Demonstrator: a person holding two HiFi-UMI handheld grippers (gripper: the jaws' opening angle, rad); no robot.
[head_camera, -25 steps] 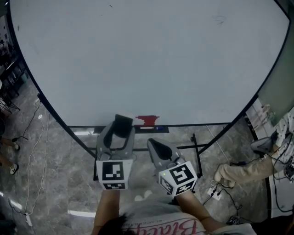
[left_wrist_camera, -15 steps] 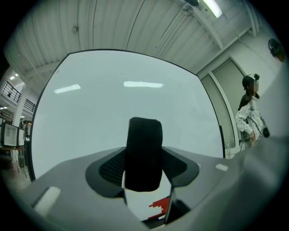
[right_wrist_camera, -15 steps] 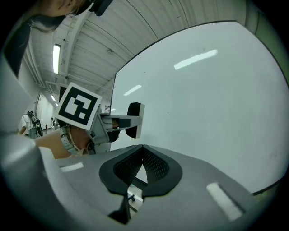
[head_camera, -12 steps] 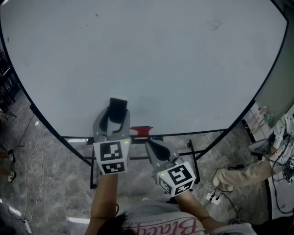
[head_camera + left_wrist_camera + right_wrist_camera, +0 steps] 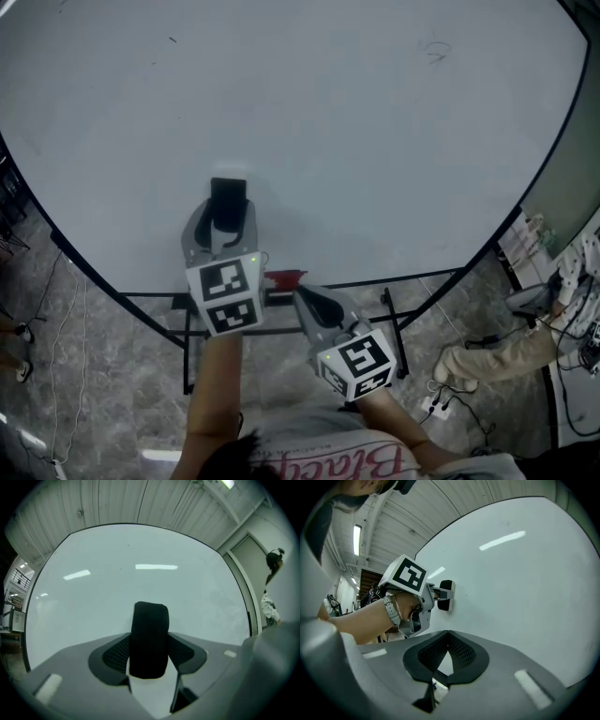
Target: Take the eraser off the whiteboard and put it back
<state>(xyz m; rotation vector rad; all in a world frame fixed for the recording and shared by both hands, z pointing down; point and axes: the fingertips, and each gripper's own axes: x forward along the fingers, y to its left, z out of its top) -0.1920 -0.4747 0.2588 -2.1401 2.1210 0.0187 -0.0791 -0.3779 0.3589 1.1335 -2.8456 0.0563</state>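
Since my left gripper [image 5: 228, 214] has its jaws clamped on the black eraser [image 5: 228, 200], the whole question is how that eraser sits against the whiteboard [image 5: 375, 122]. In the left gripper view the eraser stands straight ahead of me between the two pads. Its long axis is upright and runs out along the jaws, and bare board fills everything behind it.

From the right gripper view, looking across from the side, the eraser's far face is at the board's surface or just off it. I cannot tell for certain whether they touch. So the board lies dead ahead of the eraser, and I judge the put-back calls for a short push forward, face flat, before I let the jaws part.

My right gripper [image 5: 307, 300] hangs nearer to me and to the right, jaws closed on nothing. It is down by the board's lower edge, close to a small red thing [image 5: 284, 277] on the frame there. It is well apart from the eraser, so the left does this job.
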